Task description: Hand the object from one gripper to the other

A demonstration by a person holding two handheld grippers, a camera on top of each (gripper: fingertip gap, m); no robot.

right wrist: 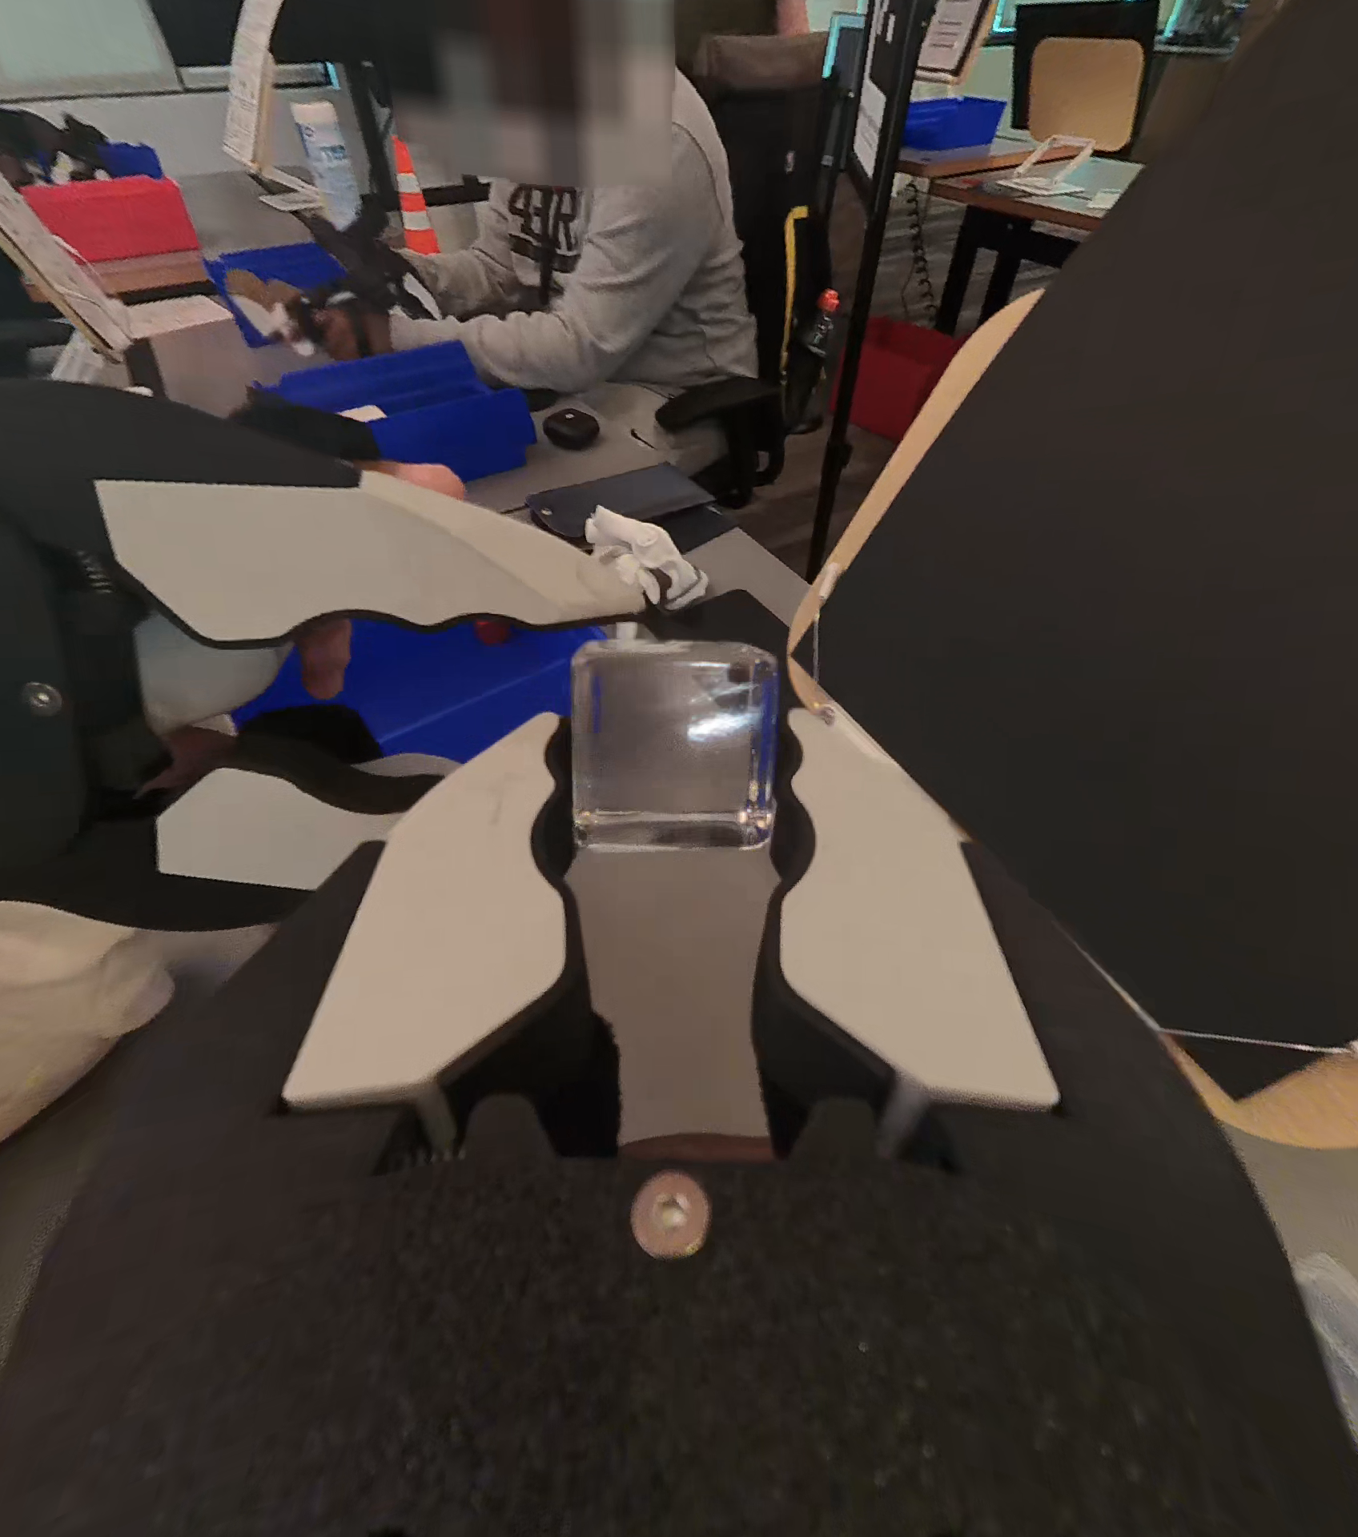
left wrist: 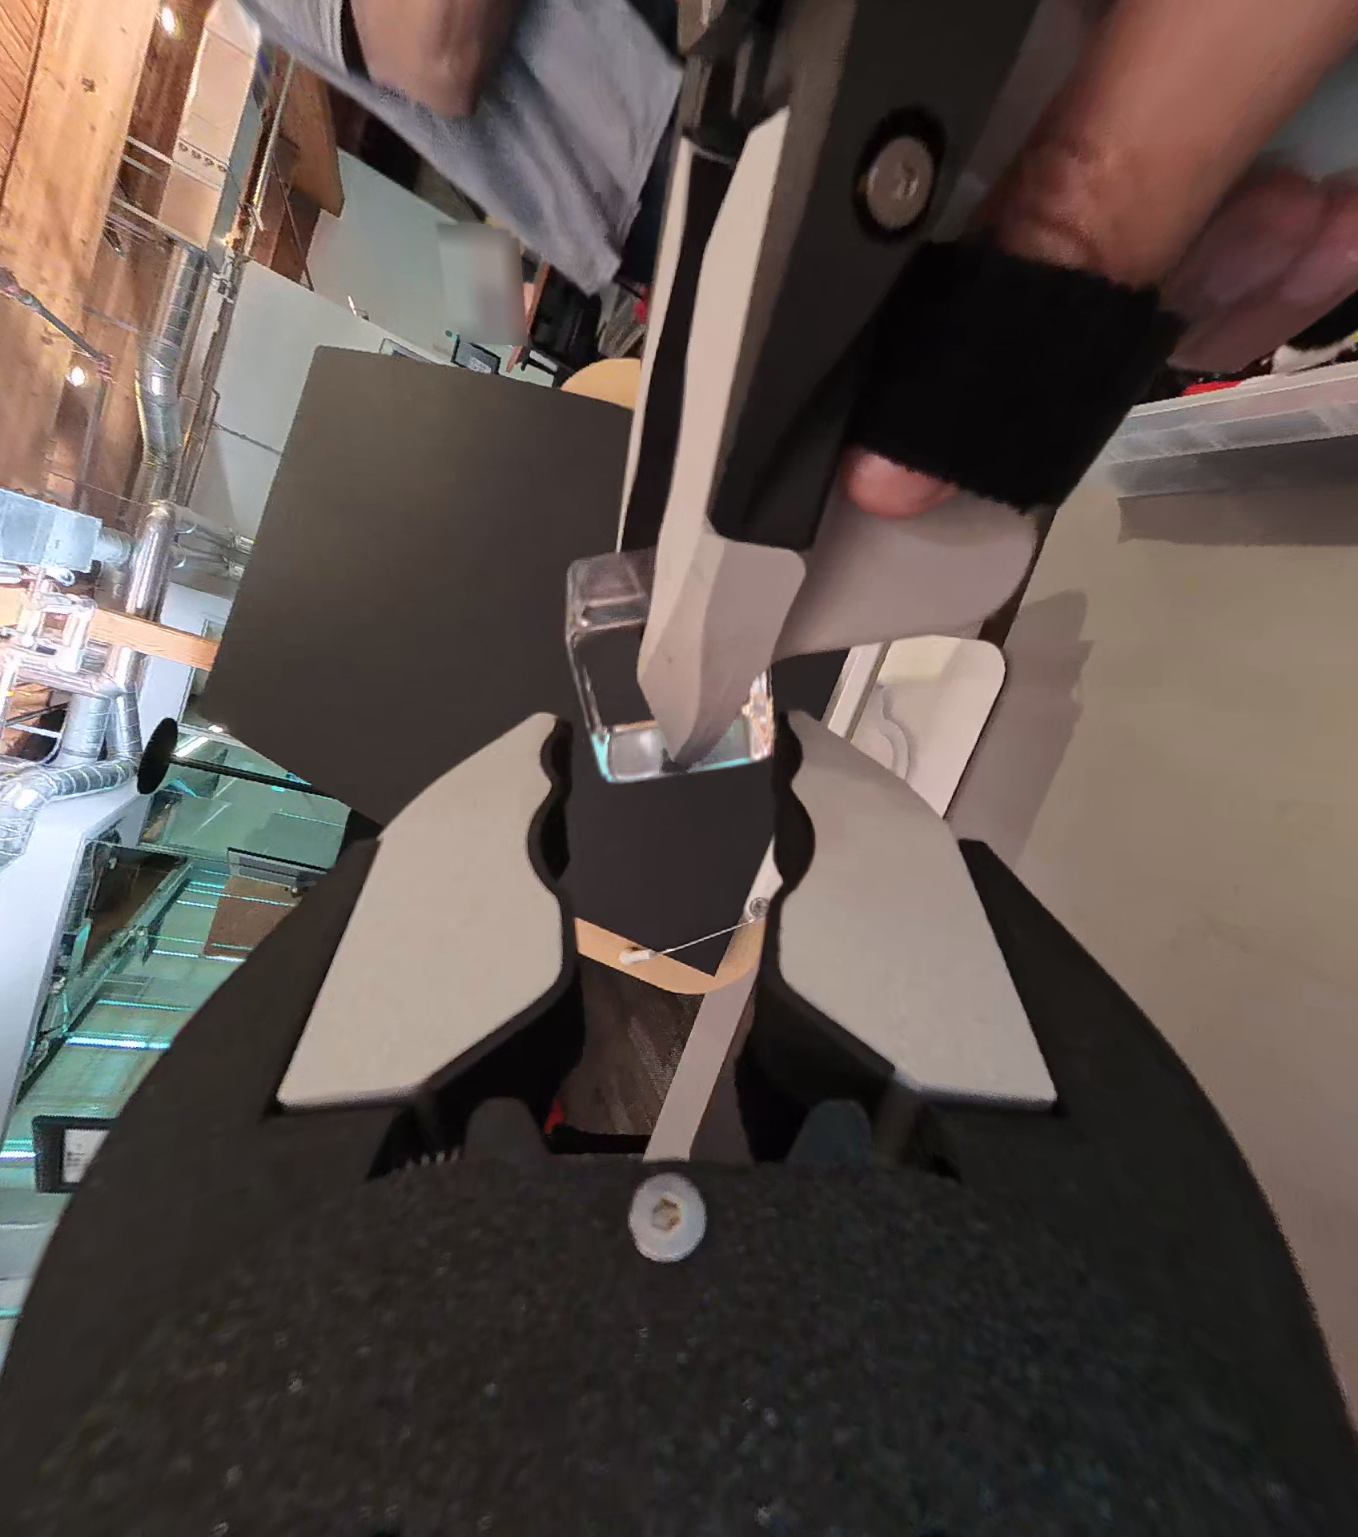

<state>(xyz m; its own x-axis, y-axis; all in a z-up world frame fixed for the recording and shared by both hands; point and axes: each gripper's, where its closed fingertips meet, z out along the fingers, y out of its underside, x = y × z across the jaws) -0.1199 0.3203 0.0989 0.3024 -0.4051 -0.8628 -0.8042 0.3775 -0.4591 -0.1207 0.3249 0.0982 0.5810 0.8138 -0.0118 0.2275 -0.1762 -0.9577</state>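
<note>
Midair, the right gripper (right wrist: 671,765) clamps a clear cube (right wrist: 671,748); the left gripper (left wrist: 671,778), spread and empty, risks knocking it loose.

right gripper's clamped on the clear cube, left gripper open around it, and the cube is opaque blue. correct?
Not quite: the cube is clear and see-through, not opaque blue. The right wrist view shows the background through it. The rest stands: the right gripper is shut on the cube, and in the left wrist view the left gripper is open, its fingers either side of it.
</note>
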